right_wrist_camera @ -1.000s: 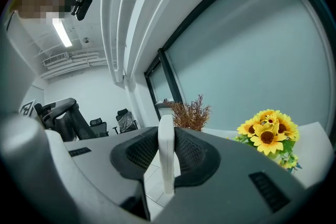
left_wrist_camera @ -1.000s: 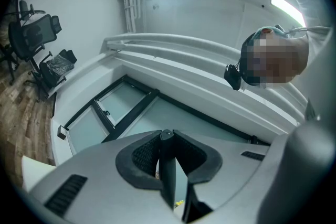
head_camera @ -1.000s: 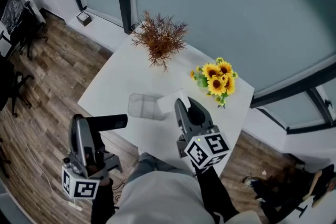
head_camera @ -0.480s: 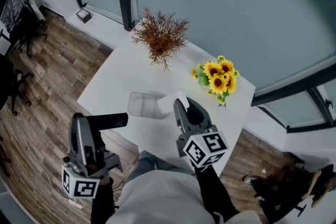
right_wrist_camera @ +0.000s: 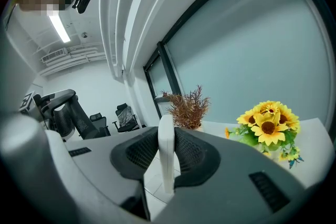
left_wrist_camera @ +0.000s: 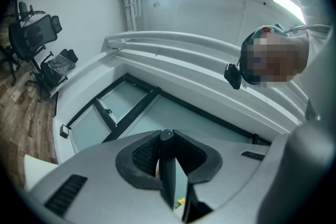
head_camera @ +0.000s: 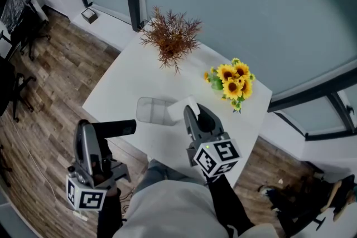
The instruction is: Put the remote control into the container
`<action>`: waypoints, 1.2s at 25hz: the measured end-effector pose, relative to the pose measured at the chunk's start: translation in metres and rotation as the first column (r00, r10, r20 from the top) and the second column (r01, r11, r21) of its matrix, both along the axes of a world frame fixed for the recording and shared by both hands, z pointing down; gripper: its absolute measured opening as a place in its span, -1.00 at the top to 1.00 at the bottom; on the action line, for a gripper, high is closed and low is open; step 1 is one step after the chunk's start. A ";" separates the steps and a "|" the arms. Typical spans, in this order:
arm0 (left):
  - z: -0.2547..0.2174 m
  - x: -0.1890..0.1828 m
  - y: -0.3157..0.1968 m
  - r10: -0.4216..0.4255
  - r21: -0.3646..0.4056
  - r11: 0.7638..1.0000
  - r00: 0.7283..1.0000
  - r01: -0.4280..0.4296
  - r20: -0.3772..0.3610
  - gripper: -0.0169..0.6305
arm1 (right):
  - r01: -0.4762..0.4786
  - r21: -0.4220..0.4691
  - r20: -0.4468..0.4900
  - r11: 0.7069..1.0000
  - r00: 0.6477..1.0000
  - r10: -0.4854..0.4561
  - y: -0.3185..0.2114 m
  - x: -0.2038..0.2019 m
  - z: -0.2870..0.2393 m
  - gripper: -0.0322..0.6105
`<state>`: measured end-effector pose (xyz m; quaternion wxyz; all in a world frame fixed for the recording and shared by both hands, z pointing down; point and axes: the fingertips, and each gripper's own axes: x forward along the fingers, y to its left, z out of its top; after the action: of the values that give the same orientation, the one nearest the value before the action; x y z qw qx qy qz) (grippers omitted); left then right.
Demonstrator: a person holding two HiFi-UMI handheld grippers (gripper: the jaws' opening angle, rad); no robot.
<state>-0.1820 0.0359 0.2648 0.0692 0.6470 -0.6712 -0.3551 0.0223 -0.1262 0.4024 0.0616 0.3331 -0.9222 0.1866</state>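
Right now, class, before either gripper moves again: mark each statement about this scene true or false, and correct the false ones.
1. The left gripper holds a black remote control. True.
2. The remote control already lies in the clear container. False: it is in the left gripper, near the table's front edge, apart from the container.
3. The sunflowers stand on the table. True.
4. The right gripper is open and empty. False: it is shut on a flat white object.
5. The dried brown plant stands on the floor. False: it stands on the table, at the far corner.
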 end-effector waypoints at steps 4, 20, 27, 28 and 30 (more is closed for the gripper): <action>0.003 0.000 0.001 0.002 0.005 1.000 1.000 -0.002 -0.009 0.73 | 0.008 0.002 0.002 1.000 1.000 -0.008 0.000 -0.001 0.004 0.61; 0.014 0.009 -0.016 0.026 -0.038 0.999 1.000 -0.026 0.014 0.73 | 0.008 -0.020 -0.018 1.000 1.000 -0.009 -0.001 -0.005 0.015 0.61; 0.019 0.016 -0.027 0.041 -0.057 0.998 0.998 -0.039 0.039 0.73 | 0.012 -0.024 -0.019 1.000 1.000 -0.012 0.000 -0.009 0.015 0.61; 0.020 0.016 -0.027 0.040 -0.060 0.998 0.998 -0.037 0.038 0.73 | 0.010 -0.026 -0.019 1.000 1.000 -0.011 0.000 -0.009 0.015 0.61; 0.021 0.016 -0.028 0.038 -0.065 0.997 0.999 -0.036 0.034 0.73 | 0.008 -0.029 -0.020 1.000 1.000 -0.008 -0.001 -0.009 0.016 0.61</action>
<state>-0.1655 0.0083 0.2860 0.0846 0.6628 -0.6714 -0.3206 0.0135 -0.1268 0.4183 0.0763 0.3303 -0.9201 0.1962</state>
